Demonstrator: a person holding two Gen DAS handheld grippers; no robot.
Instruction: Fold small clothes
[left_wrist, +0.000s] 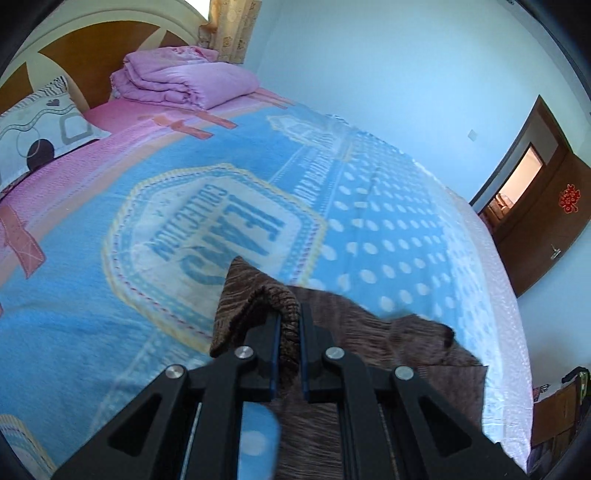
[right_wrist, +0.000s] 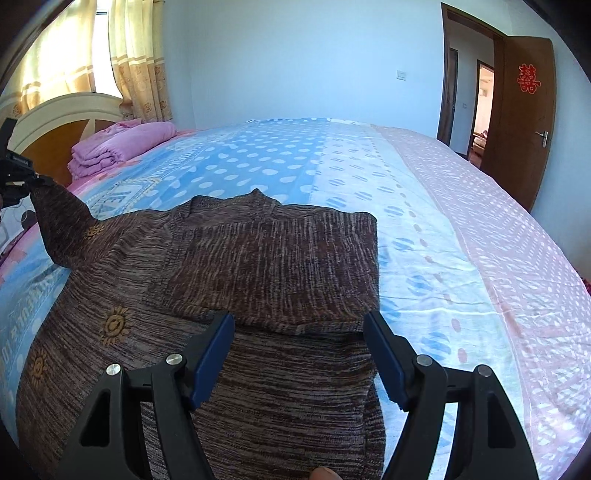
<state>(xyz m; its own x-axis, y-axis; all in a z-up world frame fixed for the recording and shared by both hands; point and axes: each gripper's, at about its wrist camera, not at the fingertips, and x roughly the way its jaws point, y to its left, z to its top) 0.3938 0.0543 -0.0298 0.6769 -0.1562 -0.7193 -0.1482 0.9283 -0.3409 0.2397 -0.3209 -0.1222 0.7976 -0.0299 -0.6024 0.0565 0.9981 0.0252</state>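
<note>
A brown knit sweater (right_wrist: 258, 258) with small yellow sun motifs lies on the bed, its right side folded inward over the body. My left gripper (left_wrist: 288, 321) is shut on the sweater's left sleeve cuff (left_wrist: 280, 299) and holds it lifted above the bed; it shows at the far left of the right wrist view (right_wrist: 22, 181), the sleeve (right_wrist: 62, 225) stretched up to it. My right gripper (right_wrist: 299, 332) is open, hovering just over the sweater's lower middle, jaws wide apart and empty.
The bed has a blue, white and pink printed cover (left_wrist: 388, 206). A folded purple quilt (left_wrist: 184, 79) and a pillow (left_wrist: 40, 125) lie by the headboard. A brown door (right_wrist: 517, 110) stands open at the right. Curtains (right_wrist: 136, 62) hang behind the headboard.
</note>
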